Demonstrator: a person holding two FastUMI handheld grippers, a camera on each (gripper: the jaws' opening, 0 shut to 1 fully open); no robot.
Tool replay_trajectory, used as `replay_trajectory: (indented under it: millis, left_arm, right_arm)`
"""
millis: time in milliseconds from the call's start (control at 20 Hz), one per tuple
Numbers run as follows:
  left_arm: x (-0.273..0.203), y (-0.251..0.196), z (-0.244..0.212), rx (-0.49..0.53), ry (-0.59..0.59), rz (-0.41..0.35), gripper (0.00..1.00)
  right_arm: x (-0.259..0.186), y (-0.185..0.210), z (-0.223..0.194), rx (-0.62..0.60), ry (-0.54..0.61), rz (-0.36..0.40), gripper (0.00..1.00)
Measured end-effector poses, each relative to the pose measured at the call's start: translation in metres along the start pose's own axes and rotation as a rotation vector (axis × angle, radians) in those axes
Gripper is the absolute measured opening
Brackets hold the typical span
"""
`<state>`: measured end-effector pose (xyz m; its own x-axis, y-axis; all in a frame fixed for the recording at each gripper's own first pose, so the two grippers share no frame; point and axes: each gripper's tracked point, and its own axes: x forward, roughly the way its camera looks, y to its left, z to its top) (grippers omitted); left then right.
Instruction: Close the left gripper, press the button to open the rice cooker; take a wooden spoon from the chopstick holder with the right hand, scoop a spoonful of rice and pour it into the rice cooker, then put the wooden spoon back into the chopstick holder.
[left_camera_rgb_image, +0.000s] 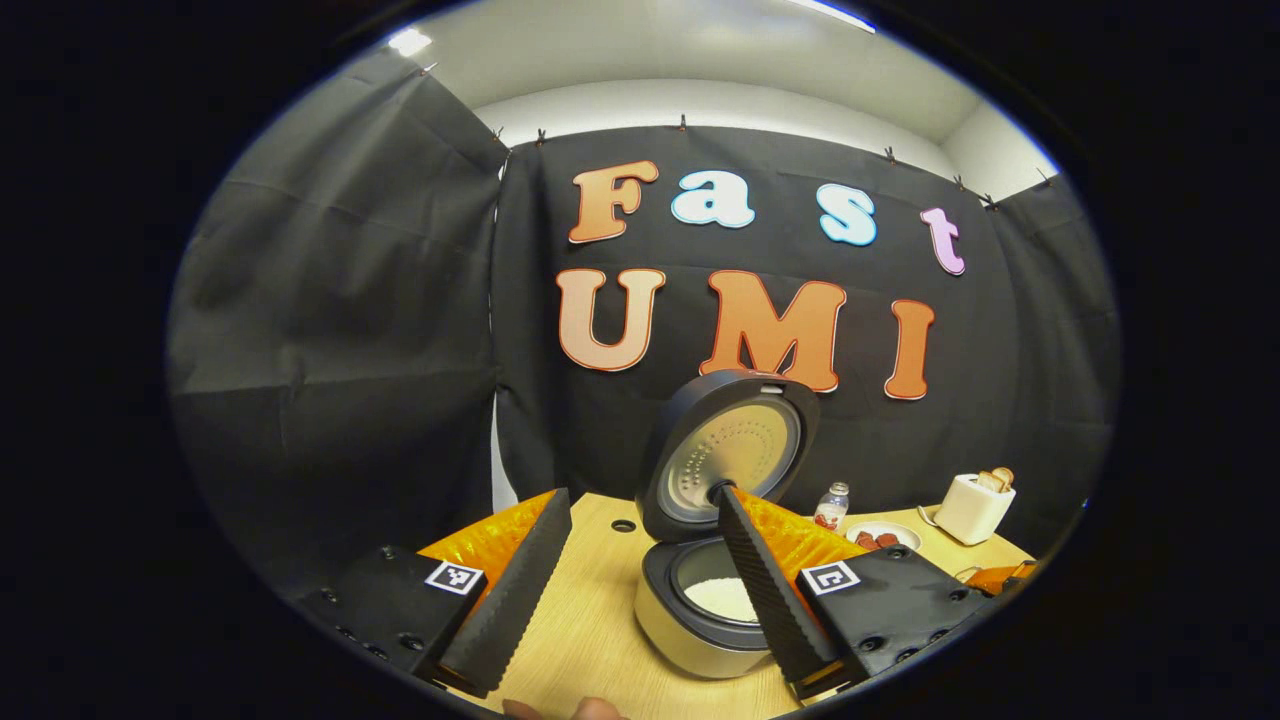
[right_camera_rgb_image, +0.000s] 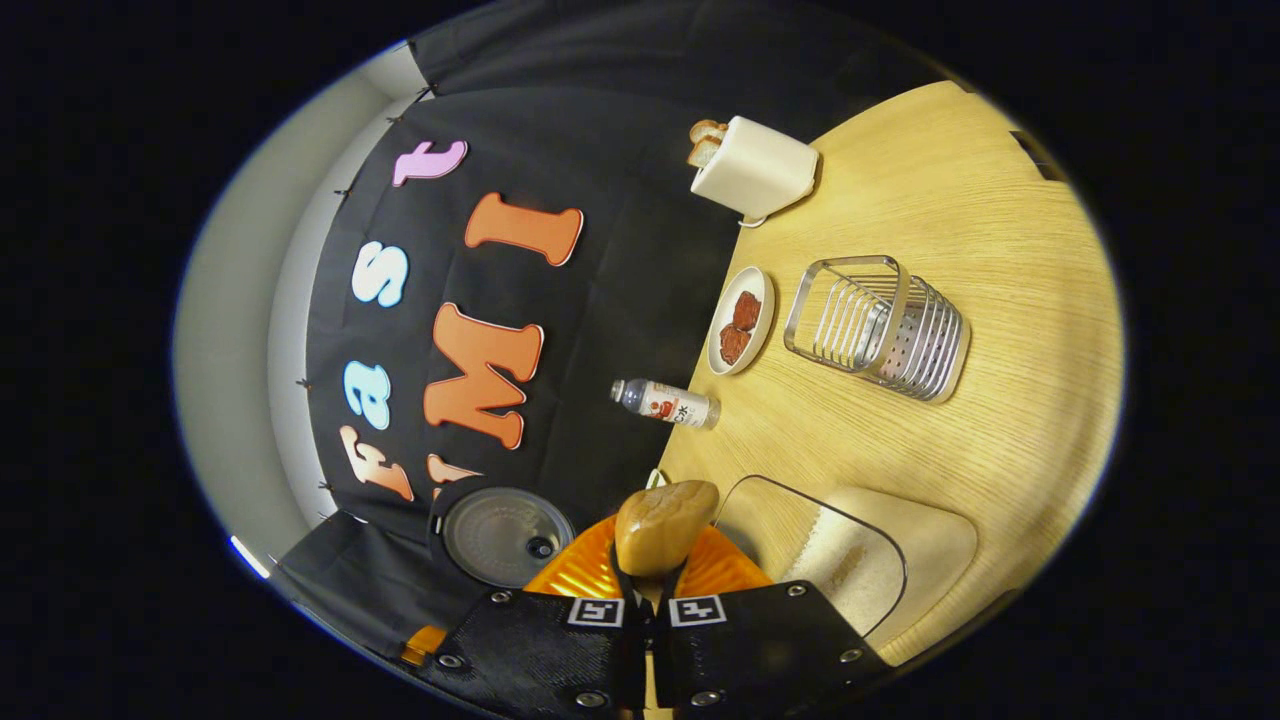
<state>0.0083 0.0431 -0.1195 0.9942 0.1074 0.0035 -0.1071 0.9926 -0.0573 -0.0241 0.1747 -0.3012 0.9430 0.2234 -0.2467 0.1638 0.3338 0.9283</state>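
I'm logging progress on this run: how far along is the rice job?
Done: the rice cooker stands open, lid up, with white rice in its pot. In hand: the right tool is shut on the wooden spoon, which is out of the chopstick holder. Left: returning the spoon there. Whether a scoop was already poured, I cannot tell.

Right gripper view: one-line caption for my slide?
Right tongs clamp the wooden spoon, tilted above the table, chopstick holder empty beyond.

— What do your grippers look like?
— My left gripper has ridged wedge fingers, black screwed blocks, square markers, glossy orange panels. My right gripper looks the same.
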Motion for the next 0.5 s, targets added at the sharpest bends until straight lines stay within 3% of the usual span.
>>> replay_trajectory:
  millis: [250, 500]
  left_arm:
    - [-0.001, 0.0, 0.007, 0.023, -0.014, 0.014, 0.99]
    - [-0.002, -0.002, 0.004, 0.016, -0.01, 0.013, 0.99]
  right_arm:
    - [-0.001, 0.021, 0.013, 0.03, -0.014, 0.033, 0.02]
    - [0.009, 0.069, 0.023, 0.029, -0.022, 0.1, 0.02]
